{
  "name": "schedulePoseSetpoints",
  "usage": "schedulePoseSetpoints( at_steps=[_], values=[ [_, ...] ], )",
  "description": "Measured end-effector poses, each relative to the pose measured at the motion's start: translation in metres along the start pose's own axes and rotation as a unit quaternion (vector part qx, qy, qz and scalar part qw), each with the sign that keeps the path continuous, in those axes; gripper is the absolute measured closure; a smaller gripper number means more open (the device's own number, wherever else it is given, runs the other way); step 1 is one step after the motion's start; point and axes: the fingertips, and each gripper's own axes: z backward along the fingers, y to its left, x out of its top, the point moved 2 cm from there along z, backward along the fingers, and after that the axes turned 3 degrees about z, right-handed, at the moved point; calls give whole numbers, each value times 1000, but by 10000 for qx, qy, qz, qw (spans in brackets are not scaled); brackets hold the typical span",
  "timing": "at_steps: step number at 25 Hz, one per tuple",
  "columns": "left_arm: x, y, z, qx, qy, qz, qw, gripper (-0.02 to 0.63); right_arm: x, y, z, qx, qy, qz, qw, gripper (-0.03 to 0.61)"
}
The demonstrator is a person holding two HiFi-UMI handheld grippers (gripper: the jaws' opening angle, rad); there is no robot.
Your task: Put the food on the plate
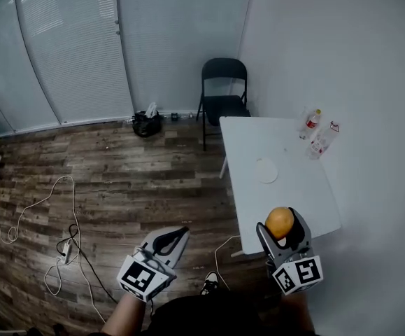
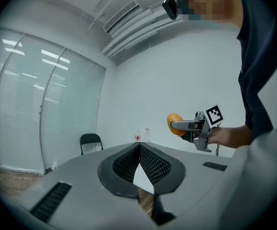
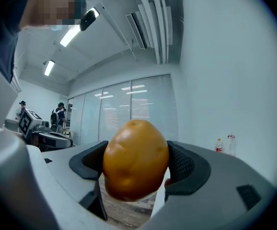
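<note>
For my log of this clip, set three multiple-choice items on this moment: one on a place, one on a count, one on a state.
1. Where is the plate?
A. On the white table
B. On the chair
C. On the floor

2. How many bottles are on the table?
A. One
B. Two
C. Four

3. What state is the right tool in?
A. Open and empty
B. Shut on the food
C. Shut on nothing

Answers:
1. A: the head view shows the plate lying near the table's middle.
2. B: two bottles show by the wall at the table's far side.
3. B: the right gripper view shows the pads pressed on both sides of the food.
</note>
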Motion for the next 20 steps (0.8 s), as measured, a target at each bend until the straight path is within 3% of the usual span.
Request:
schedulePoseSetpoints(
  at_steps=[12,20],
  values=[
    [6,-2,-169,-237,442,-130,9987,594,-44,-163,-41,-357,12,-360,9987,183],
    [5,12,-226,-388,638,-118,9971,594,-61,-211,-72,-403,-28,-457,9981,183]
  ],
)
